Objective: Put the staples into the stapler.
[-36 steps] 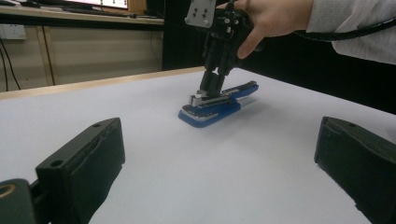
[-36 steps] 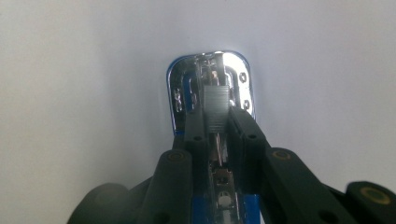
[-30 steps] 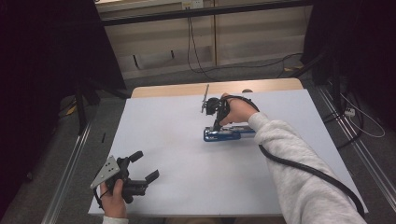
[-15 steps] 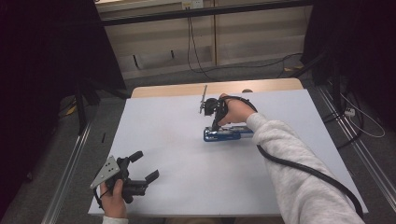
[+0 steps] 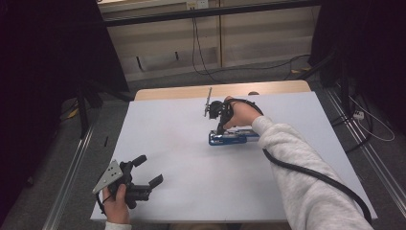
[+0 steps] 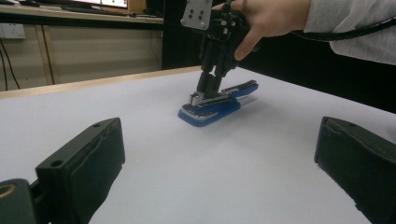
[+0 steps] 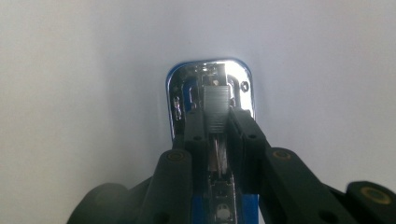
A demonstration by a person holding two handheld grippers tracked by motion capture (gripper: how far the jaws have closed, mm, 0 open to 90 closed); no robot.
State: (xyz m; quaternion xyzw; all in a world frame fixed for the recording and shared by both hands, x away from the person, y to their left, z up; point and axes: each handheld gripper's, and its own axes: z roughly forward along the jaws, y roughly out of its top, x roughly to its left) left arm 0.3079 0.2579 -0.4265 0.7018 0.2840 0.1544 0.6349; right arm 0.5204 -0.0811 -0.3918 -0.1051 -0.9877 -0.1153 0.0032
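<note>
White tabletop (image 5: 182, 143) under dim room light, dark curtains at sides. Blue stapler (image 5: 231, 138) lies flat near far middle, apart from edges. Right gripper (image 5: 219, 125) points down on stapler's front end, fingers (image 7: 243, 135) clenched on its metal top part; grip looks made. Left gripper (image 5: 143, 168) rests near front-left corner, fingers (image 6: 84, 163) spread wide, grasping nothing. Judgement: grasp done; lifting or opening stapler not yet begun.

Dim room with dark corners, evenly lit white table (image 5: 182, 143); glare on the stapler's (image 7: 210, 93) chrome.
</note>
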